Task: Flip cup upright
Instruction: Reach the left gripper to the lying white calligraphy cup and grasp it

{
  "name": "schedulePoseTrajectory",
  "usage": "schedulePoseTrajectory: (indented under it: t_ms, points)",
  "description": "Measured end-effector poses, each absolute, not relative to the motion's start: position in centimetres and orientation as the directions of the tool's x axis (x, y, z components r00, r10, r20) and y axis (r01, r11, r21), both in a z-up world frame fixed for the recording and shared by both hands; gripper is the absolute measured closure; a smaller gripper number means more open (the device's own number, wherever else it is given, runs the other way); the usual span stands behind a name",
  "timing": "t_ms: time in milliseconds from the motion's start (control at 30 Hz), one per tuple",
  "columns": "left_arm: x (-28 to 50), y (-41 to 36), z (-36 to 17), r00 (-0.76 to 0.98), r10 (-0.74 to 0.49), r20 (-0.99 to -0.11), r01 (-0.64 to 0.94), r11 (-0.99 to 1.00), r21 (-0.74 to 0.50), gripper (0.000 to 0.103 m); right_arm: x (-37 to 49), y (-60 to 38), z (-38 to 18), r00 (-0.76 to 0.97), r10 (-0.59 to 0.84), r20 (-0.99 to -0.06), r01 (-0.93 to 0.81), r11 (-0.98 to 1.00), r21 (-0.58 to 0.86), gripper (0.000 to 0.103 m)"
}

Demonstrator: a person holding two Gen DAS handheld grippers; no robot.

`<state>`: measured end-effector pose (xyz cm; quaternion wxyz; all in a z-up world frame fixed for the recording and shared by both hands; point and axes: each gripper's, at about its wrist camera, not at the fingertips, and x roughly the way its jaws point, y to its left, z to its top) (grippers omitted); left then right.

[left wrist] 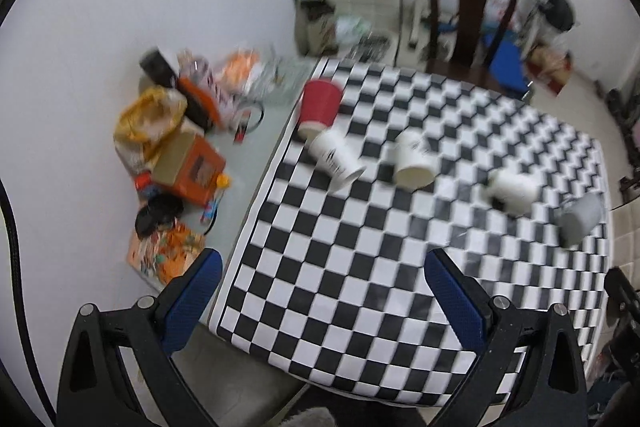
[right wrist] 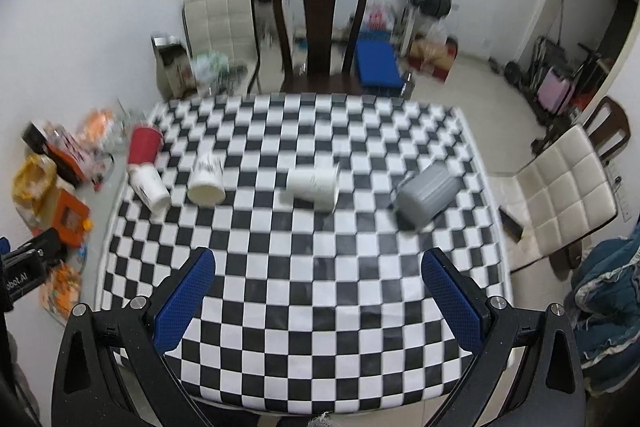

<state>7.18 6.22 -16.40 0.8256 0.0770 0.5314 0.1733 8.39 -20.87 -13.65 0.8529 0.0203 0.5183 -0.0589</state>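
A: Item one, the surface?

B: Table under a black-and-white chequered cloth [right wrist: 304,267]. Five cups on it, all lying on their sides in a rough row across the middle.

A: List them, left to right.

B: Red paper cup [right wrist: 144,146] at the far left edge. Just in front of it, touching or nearly so, a white paper cup with dark print [right wrist: 150,187]. Next, a cream-white paper cup [right wrist: 206,179], mouth toward the camera. Then a white cup lying crosswise [right wrist: 313,185] near the centre. Last, a ribbed grey plastic cup [right wrist: 427,195], well apart on the right. Motion blur softens the print and rims, so the exact contact between the first two is uncertain.

A: Grippers?

B: Left gripper [left wrist: 320,291], blue-padded fingers spread wide, holding nothing, above the near-left part of the cloth. Right gripper [right wrist: 318,291], fingers likewise apart and empty, over the near edge, short of every cup.

A: Surroundings?

B: Dark wooden chair [right wrist: 320,27] behind the table; packets and boxes [left wrist: 176,155] heaped against the wall on the left.
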Motion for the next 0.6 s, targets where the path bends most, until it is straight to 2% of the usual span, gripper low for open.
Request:
schedulePoseTrajectory:
  t_ms: [67, 233, 333, 433, 600]
  points:
    - [9.2, 8.3, -19.4, 0.295, 0.352, -0.888, -0.218, 0.93, 0.296, 0.0, 10.3, -19.9, -17.2, 0.401, -0.063, -0.914, 0.111, 0.994, -0.02, 0.0]
    - [13.9, 11.6, -27.4, 0.095, 0.153, -0.984, -0.268, 0.956, 0.123, 0.001, 15.1, -16.8, -25.9, 0.272, -0.083, -0.959, 0.086, 0.994, -0.061, 0.0]
    - [16.5, 13.2, -30.8, 0.047, 0.02, -0.999, -0.316, 0.949, 0.004, 0.004, 18.1, -14.8, -30.7, 0.188, -0.081, -0.979, 0.077, 0.995, -0.068, 0.0]
    - [19.3, 14.3, -33.6, 0.032, -0.057, -0.998, -0.352, 0.934, -0.065, 0.019, 20.5, -12.8, -34.6, 0.117, -0.094, -0.989, 0.06, 0.994, -0.088, 0.001]
    - [23.0, 15.9, -36.9, 0.028, -0.152, -0.988, -0.379, 0.913, -0.151, 0.025, 23.3, -10.3, -39.5, 0.03, -0.111, -0.993, 0.042, 0.993, -0.11, 0.002]
